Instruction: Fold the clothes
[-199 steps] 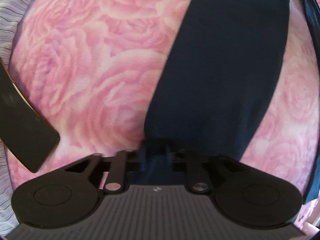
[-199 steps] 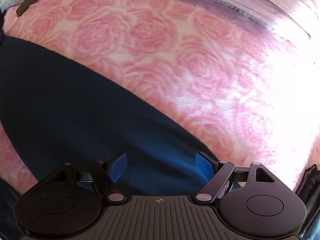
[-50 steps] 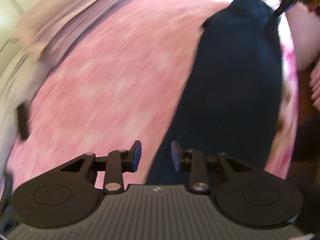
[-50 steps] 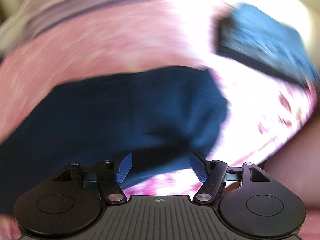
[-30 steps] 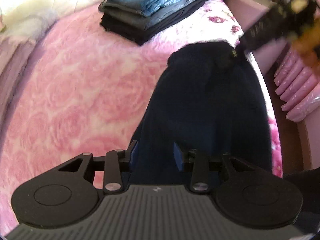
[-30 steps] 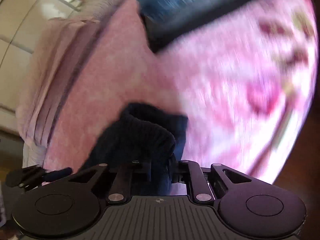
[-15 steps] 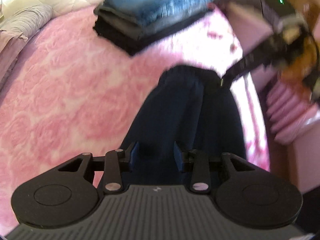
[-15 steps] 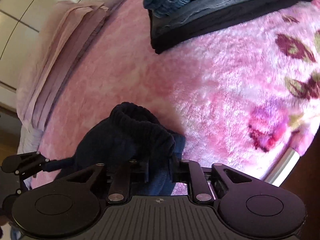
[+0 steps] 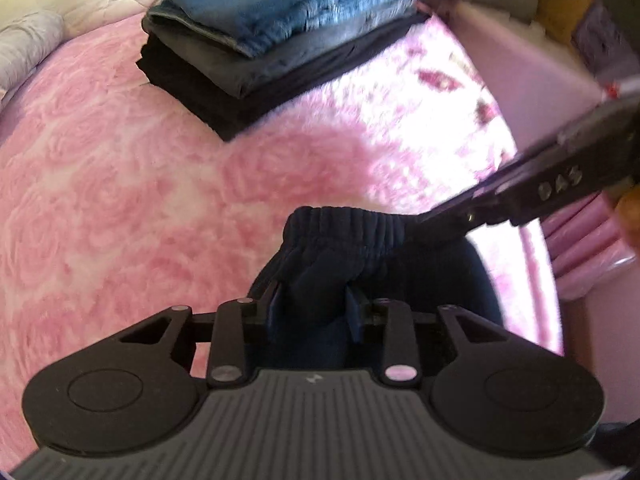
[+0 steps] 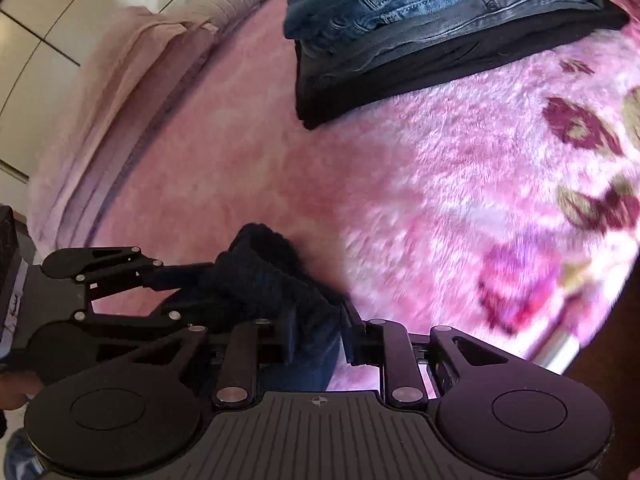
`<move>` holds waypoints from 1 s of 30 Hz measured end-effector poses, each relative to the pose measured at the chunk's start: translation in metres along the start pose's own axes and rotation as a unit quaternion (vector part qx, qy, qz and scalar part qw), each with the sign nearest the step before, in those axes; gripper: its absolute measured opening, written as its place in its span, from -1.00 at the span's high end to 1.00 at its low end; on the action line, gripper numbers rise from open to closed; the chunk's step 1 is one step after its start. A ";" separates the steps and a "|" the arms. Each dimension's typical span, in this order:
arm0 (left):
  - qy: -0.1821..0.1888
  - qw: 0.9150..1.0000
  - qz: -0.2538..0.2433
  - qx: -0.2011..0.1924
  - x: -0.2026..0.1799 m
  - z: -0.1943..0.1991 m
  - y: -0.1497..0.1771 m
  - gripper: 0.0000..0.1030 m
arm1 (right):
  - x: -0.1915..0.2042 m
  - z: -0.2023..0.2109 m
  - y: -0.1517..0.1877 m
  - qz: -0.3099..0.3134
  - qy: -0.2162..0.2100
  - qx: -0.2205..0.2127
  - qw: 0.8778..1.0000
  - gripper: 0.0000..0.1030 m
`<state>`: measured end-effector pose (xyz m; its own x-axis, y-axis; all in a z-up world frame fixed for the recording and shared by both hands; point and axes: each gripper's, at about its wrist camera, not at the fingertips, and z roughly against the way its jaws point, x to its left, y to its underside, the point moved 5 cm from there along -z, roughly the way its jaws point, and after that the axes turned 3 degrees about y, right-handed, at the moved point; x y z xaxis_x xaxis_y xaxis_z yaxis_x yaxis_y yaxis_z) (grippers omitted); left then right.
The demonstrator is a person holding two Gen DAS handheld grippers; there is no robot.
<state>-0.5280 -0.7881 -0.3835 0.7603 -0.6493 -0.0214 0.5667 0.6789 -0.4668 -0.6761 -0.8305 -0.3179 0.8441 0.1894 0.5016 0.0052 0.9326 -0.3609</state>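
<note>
Both grippers pinch the waistband of the dark navy garment point(image 9: 340, 236) above the pink blanket point(image 9: 120, 208).

The left gripper point(image 9: 314, 310) reaches forward, jaws clamped on bunched navy fabric below the elastic band. The right gripper point(image 10: 316, 334) comes in from the side, likewise closed on the waistband edge. Beyond them, a stack of folded clothes point(image 9: 280, 40), jeans on top, rests on the blanket.

Folded stack point(image 9: 280, 40) on blanket point(image 9: 120, 200), beyond garment point(image 9: 344, 240) held between both tools
</note>
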 end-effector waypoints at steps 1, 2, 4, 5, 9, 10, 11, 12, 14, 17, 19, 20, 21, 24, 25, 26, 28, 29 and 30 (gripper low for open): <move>-0.001 1.000 -0.002 0.006 0.000 -0.007 0.000 0.40 | -0.002 -0.005 -0.003 0.005 0.000 0.000 1.000 0.58; 0.000 1.000 0.001 0.007 0.001 -0.006 0.001 0.40 | 0.000 -0.006 -0.004 0.012 0.002 0.000 1.000 0.57; 0.002 1.000 0.005 0.007 0.003 -0.004 0.004 0.39 | 0.002 -0.009 -0.005 0.027 0.005 -0.002 1.000 0.57; 0.003 1.000 0.008 0.007 0.004 -0.002 0.005 0.39 | 0.003 -0.010 -0.006 0.034 0.006 -0.002 0.999 0.57; -0.017 0.999 0.034 0.001 0.002 0.034 0.017 0.44 | 0.006 0.003 -0.001 0.033 0.013 -0.002 0.999 0.56; -0.026 0.998 0.050 -0.004 0.000 0.049 0.026 0.45 | 0.009 0.010 0.001 0.036 0.018 -0.006 0.999 0.56; -0.032 0.997 0.066 -0.006 -0.002 0.062 0.037 0.45 | 0.012 0.018 0.002 0.039 0.023 -0.011 0.999 0.50; -0.038 0.996 0.083 -0.009 -0.004 0.075 0.049 0.45 | 0.017 0.026 0.005 0.047 0.030 -0.016 0.998 0.44; -0.058 0.991 0.123 0.002 -0.011 0.103 0.091 0.44 | 0.033 0.036 0.012 0.072 0.050 -0.031 0.996 0.34; -0.087 0.980 0.175 0.034 -0.020 0.137 0.161 0.43 | 0.071 0.041 0.030 0.132 0.043 -0.040 0.989 0.34; -0.108 0.971 0.205 0.066 -0.027 0.157 0.215 0.43 | 0.098 0.036 0.047 0.169 0.025 -0.034 0.985 0.34; -0.117 0.964 0.224 0.081 -0.030 0.167 0.245 0.43 | 0.109 0.029 0.058 0.184 0.015 -0.023 0.982 0.34; -0.126 0.958 0.241 0.094 -0.032 0.177 0.271 0.43 | 0.119 0.021 0.070 0.197 0.008 -0.011 0.980 0.34; -0.148 0.935 0.293 0.131 -0.038 0.204 0.353 0.43 | 0.128 -0.012 0.110 0.210 0.041 0.048 0.976 0.34; -0.151 0.928 0.309 0.141 -0.039 0.211 0.378 0.42 | 0.130 -0.022 0.124 0.212 0.058 0.071 0.973 0.34; -0.155 0.921 0.325 0.152 -0.042 0.218 0.402 0.42 | 0.129 -0.027 0.134 0.204 0.083 0.083 0.972 0.34; -0.158 0.916 0.339 0.147 -0.048 0.236 0.434 0.42 | 0.142 -0.021 0.148 0.199 0.107 0.072 0.971 0.34; -0.160 0.915 0.343 0.139 -0.051 0.246 0.448 0.41 | 0.151 -0.018 0.155 0.202 0.116 0.071 0.970 0.34; -0.163 0.914 0.348 0.130 -0.055 0.257 0.461 0.40 | 0.160 -0.015 0.161 0.205 0.124 0.069 0.968 0.33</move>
<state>-0.2267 -0.3517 -0.3703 0.9956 0.0786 0.0508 -0.0660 0.9747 -0.2137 -0.5319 -0.6548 -0.3074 0.8626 0.4895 0.1281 -0.4153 0.8296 -0.3732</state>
